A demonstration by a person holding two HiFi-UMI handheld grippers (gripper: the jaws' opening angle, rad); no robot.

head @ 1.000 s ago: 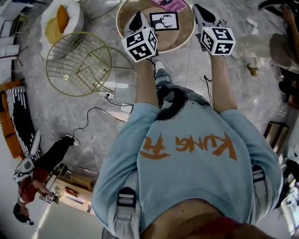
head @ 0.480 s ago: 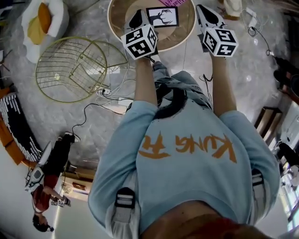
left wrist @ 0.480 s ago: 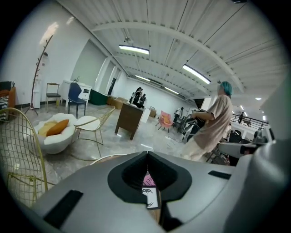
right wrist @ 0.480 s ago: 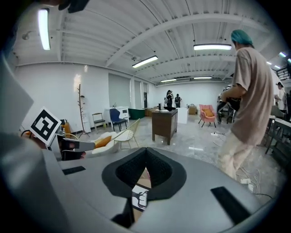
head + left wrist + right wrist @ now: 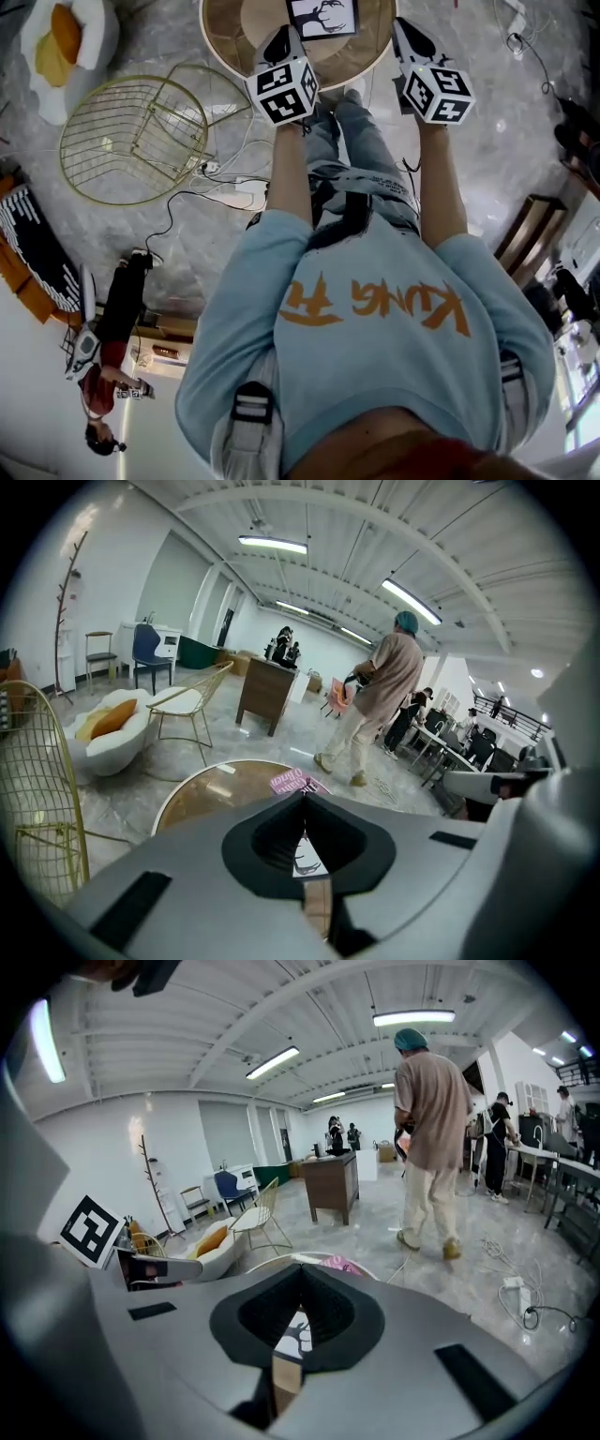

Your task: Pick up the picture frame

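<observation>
The picture frame is lying flat on the round wooden table, at its far side, untouched. The left gripper is hovering just beside the frame's near left corner, the right gripper off to its right past the table's rim. Both are showing their jaws closed together on nothing.

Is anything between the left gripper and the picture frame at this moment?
Nothing. In the head view, only bare table shows between the left gripper and the picture frame. The gripper's jaws are together and hold nothing.
</observation>
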